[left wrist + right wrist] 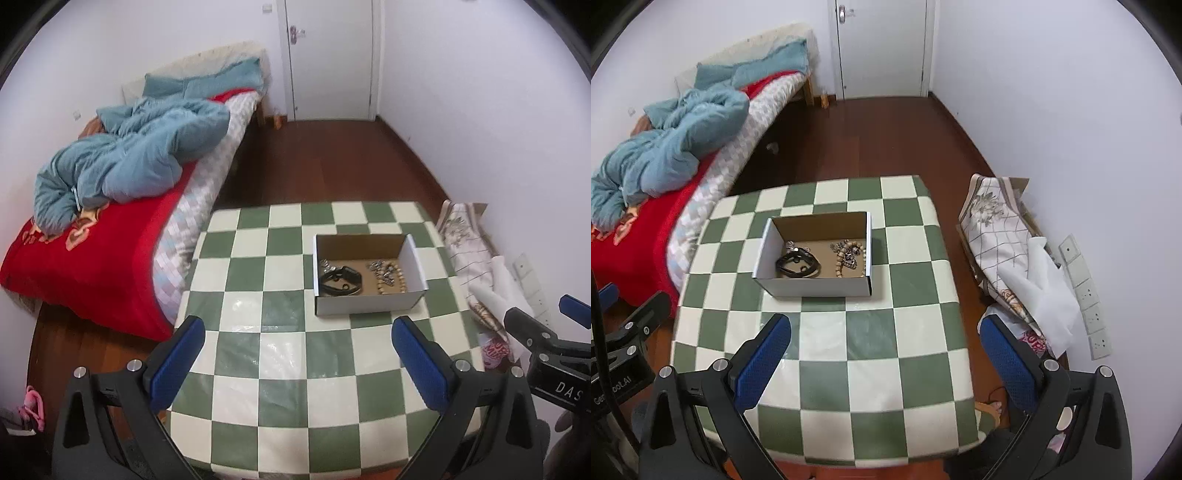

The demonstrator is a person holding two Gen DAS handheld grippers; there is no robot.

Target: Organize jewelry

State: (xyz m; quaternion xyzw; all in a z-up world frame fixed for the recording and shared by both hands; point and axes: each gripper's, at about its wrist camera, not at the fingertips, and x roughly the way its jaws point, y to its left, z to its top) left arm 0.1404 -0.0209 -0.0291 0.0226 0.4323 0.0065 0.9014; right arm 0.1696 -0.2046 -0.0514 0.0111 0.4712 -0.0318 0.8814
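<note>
Table (pixel 820 373) with green-and-white checkered cover, glossy. One open cardboard box (pixel 812 286) sits directly on it, toward the far half. Table stands on wood floor (pixel 886 136).

Left gripper (pixel 297 352) and right gripper (pixel 884 350) empty (jaws spread).

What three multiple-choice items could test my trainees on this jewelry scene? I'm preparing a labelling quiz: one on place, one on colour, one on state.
1. Where does the jewelry lie?
A. On the bed
B. Inside the cardboard box
C. On the floor

2. What colours are the tablecloth's squares?
A. Green and white
B. Red and blue
C. Black and yellow

3. How do both grippers stand?
A. Shut on a necklace
B. Shut and empty
C. Open and empty

Answers:
1 B: the black strap and beaded bracelet rest in the box.
2 A: the tablecloth shows it.
3 C: the left gripper and right gripper are spread, holding nothing.
</note>
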